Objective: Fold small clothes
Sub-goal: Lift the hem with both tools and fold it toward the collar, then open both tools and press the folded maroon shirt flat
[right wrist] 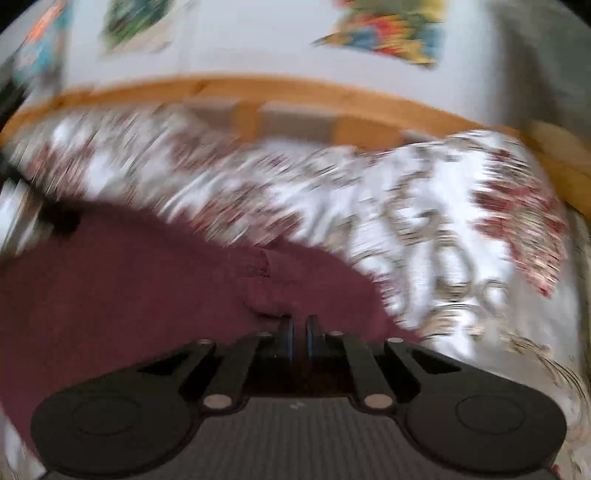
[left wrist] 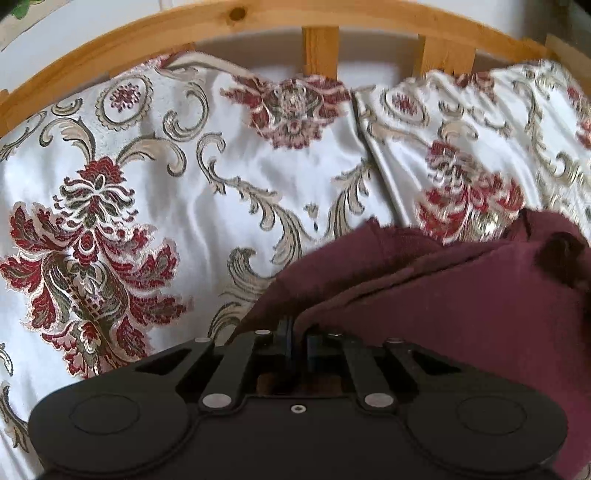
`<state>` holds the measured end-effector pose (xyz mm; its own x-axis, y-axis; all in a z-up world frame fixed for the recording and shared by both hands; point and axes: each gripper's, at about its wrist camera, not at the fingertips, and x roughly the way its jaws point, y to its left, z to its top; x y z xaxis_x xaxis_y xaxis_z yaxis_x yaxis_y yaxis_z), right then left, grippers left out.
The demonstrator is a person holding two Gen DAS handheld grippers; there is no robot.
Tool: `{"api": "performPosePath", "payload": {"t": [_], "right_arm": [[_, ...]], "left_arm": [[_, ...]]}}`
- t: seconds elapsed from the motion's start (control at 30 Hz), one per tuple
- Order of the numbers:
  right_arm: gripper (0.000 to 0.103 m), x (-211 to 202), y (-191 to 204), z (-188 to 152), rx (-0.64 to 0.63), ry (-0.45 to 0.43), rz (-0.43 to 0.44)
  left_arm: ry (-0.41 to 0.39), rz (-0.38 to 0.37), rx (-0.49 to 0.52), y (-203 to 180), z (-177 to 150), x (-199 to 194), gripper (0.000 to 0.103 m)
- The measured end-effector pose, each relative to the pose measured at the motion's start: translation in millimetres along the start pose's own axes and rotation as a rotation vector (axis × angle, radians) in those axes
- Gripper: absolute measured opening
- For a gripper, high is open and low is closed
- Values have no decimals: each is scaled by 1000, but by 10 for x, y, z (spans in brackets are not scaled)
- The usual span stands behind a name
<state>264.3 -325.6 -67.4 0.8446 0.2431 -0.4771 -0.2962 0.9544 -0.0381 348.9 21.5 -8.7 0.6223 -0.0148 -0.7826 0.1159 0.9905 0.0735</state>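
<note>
A maroon garment (left wrist: 461, 302) lies on the floral bedcover, filling the lower right of the left wrist view. My left gripper (left wrist: 298, 332) is shut on a fold at its near edge, and the cloth rises from the fingers (left wrist: 286, 334). In the blurred right wrist view the same garment (right wrist: 129, 295) spreads over the lower left. My right gripper (right wrist: 299, 326) has its jaws nearly together at a small fold on the cloth's right side, and appears shut on it. A dark blurred shape (left wrist: 561, 254) sits on the far right part of the garment; another dark shape (right wrist: 61, 219) is at its far left.
White satin pillows with red and gold flowers (left wrist: 184, 166) lean on a slatted wooden headboard (left wrist: 321, 48) behind the garment. The bedcover (right wrist: 461, 240) continues to the right. Colourful pictures (right wrist: 388, 33) hang on the white wall above.
</note>
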Motion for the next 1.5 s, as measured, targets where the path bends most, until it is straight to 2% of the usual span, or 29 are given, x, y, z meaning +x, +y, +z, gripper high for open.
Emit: {"api": "performPosePath", "payload": {"t": [0.1,0.23,0.33,0.37,0.4,0.43,0.5,0.57,0.7,0.77,0.8,0.83,1.0,1.2,1.37,1.5], "right_arm": [[8,-39,-246,35,125,-21,-19],[8,166,-369,-7,178,55,6],[12,192,-374,-61,201,70,-6],[14,184,-383,-65,209,68,-12],[24,169,-387,-71,213,68,-20],[32,151,-385,-65,210,68,-39],[38,119,-370,-50,196,57,-83],[47,71,-349,-35,178,44,-136],[70,7,-326,-35,149,43,-243],[75,-42,-324,-59,148,44,-275],[80,-77,-325,-80,146,41,-282],[88,-113,-326,-98,145,41,-289],[103,-510,-179,-190,149,-25,-261],[103,-899,321,-267,55,-102,-207],[103,-802,785,-309,-9,-112,-156],[103,-667,1035,-285,-11,-141,-220]], "left_arm": [[-28,4,-8,1,-24,1,7],[2,25,-31,-23,-76,139,8],[6,31,-57,10,-89,148,17],[11,27,-70,42,-83,135,24],[18,23,-86,80,-73,120,36],[20,19,-110,135,-65,96,41],[0,5,-156,266,-61,34,56],[-16,2,-197,394,-75,-30,69],[-53,18,-221,577,-181,-215,82],[-68,31,-213,625,-270,-324,89],[-77,30,-208,629,-331,-387,94],[-83,22,-202,629,-391,-449,96],[-122,-20,-126,439,-768,-755,102],[-129,-48,-116,189,-1275,-965,102],[-93,-30,-109,119,-1499,-835,102],[-111,-52,-147,141,-1510,-794,102]]}}
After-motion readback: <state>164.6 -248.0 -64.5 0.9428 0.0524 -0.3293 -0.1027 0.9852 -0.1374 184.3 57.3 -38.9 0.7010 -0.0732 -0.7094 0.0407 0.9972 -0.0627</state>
